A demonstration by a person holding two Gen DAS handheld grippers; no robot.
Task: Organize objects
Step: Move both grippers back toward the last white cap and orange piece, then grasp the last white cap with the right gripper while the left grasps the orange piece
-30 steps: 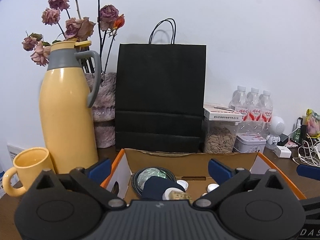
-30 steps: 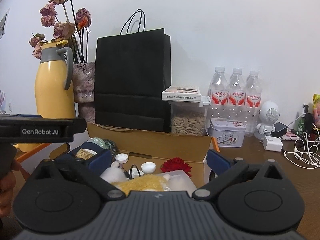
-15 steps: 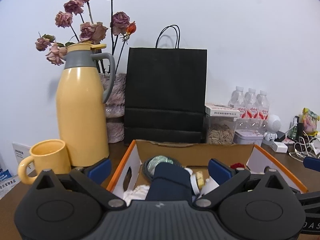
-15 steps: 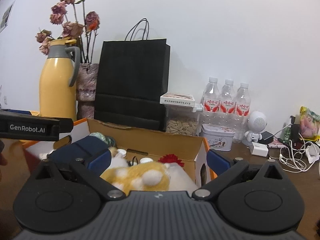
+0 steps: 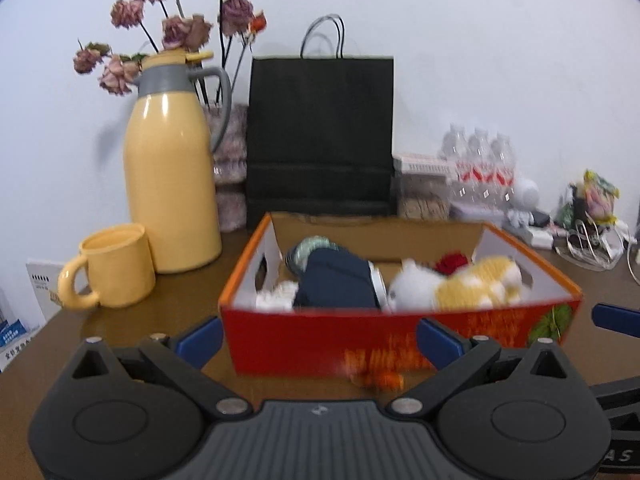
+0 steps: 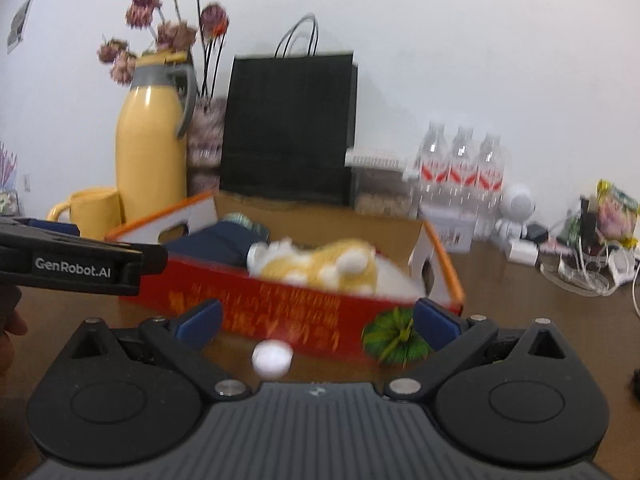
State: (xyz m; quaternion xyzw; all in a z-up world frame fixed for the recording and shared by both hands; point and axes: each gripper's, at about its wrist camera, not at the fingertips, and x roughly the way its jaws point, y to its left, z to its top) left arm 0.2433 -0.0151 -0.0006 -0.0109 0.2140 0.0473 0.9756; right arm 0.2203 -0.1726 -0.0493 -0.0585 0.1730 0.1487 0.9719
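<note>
A red and orange cardboard box [image 5: 400,332] [image 6: 280,312] stands on the brown table. In it lie a navy pouch [image 5: 336,284] [image 6: 216,246], a yellow and white plush toy [image 5: 472,284] [image 6: 320,266], a red flower [image 5: 452,262] and a green coil [image 5: 312,246]. My left gripper [image 5: 320,338] is open just in front of the box, holding nothing. My right gripper [image 6: 316,322] is open too, before the box's front wall. A white cap [image 6: 272,358] lies on the table between its fingers. A small orange object [image 5: 384,380] lies by the box's front.
Left of the box stand a yellow thermos [image 5: 172,168] and a yellow mug [image 5: 116,268]. Behind are a black paper bag [image 5: 320,136], a vase of dried roses [image 5: 228,168], water bottles [image 6: 460,168], a seed jar [image 6: 380,188], a white robot figure [image 6: 516,208] and tangled cables [image 6: 588,268].
Both grippers have pulled back and away from above the box, so its red front wall now shows. The white cap and the small orange object have come into view on the table.
</note>
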